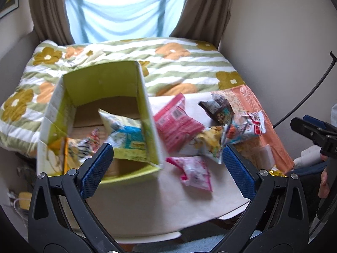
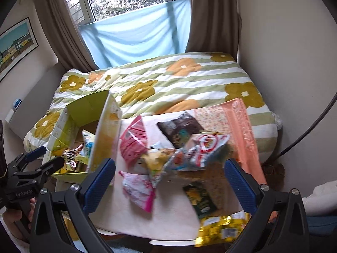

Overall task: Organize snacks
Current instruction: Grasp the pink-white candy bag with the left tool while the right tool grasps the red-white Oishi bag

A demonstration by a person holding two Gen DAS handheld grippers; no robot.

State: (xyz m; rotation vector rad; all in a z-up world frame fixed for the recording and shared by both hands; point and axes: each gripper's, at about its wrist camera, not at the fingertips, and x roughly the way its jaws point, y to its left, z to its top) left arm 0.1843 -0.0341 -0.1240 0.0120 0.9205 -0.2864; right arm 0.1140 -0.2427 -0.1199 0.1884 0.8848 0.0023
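A green cardboard box (image 1: 101,84) stands open on the left of the white-covered table (image 1: 168,208). Inside lie a white-and-blue packet (image 1: 124,135) and a striped orange packet (image 1: 82,147). To its right lies a heap of snacks: a pink packet (image 1: 177,124), a dark brown one (image 1: 217,107), a white-and-red one (image 1: 248,124), a yellow chips bag (image 1: 210,143) and a small pink-white packet (image 1: 195,172). My left gripper (image 1: 167,149) hangs open over the box's right wall, holding nothing. My right gripper (image 2: 169,162) is open above the heap, also empty. Near the front lie a dark green packet (image 2: 200,196) and a yellow bag (image 2: 221,229).
A bed with a flowered, green-striped quilt (image 2: 168,84) runs behind the table up to the curtained window. An orange patterned cloth (image 2: 242,130) covers the table's right side. A black cable (image 1: 311,88) hangs by the right wall. A person's hand (image 1: 324,181) holds the right gripper's handle.
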